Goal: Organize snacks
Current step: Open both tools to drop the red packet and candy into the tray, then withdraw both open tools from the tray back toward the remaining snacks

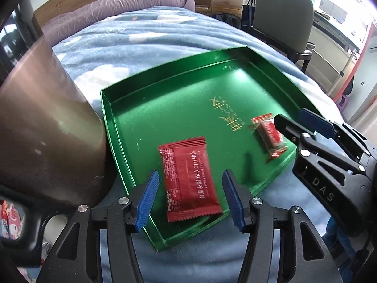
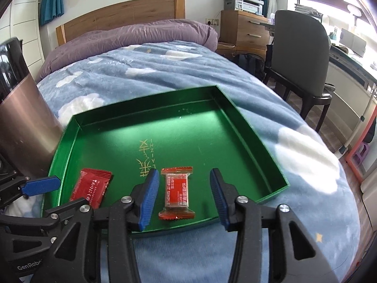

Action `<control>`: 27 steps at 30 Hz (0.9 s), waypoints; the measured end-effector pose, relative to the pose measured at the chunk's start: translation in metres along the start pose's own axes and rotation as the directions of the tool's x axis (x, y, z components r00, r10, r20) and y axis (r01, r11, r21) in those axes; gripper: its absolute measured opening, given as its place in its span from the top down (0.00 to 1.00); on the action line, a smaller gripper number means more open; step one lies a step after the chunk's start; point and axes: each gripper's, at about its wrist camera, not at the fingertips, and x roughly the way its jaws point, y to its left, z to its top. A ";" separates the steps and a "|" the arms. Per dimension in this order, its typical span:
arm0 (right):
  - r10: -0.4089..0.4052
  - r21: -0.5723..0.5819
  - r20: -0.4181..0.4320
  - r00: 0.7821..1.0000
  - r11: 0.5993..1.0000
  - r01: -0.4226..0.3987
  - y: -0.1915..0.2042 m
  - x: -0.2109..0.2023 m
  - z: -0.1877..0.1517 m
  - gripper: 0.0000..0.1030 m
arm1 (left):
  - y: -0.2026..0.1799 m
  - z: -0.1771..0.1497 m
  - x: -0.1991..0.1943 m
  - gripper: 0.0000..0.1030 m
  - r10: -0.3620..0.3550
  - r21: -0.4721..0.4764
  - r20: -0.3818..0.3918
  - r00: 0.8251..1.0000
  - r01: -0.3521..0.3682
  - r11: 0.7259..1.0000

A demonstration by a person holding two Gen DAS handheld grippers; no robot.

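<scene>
Landmark: green tray point(image 2: 254, 139) on the bed. Far half of tray floor bare, open from above. Near edge holds 2 snacks: flat red packet point(image 1: 188, 179) w/ left gripper point(image 1: 190, 198) over it, small red bar point(image 2: 176, 193) w/ right gripper point(image 2: 182, 195) over it. Metal bin point(image 2: 26, 127) crowds tray's left wall. Chair point(image 2: 304, 54) stands well beyond tray's right side.

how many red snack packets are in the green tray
2. A flat dark red foil packet lies near the shiny green tray's front left corner; a small red clear-ended wrapped bar lies at front centre. None appear hidden.
</scene>
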 end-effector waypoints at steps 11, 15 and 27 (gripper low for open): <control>-0.007 0.032 0.090 0.996 0.999 0.004 0.001 -0.088 0.011 0.61 | -0.003 -0.020 -0.078 0.51 -0.017 0.013 0.077 0.997 0.016 1.000; 0.005 0.041 0.115 0.993 0.999 -0.010 0.009 -0.118 0.007 0.61 | 0.004 -0.032 -0.105 0.51 -0.011 0.010 0.101 0.995 0.010 1.000; 0.069 0.026 0.190 0.979 0.997 -0.076 0.050 -0.202 -0.007 0.41 | 0.058 -0.085 -0.180 0.51 0.073 -0.034 0.157 0.985 -0.069 0.997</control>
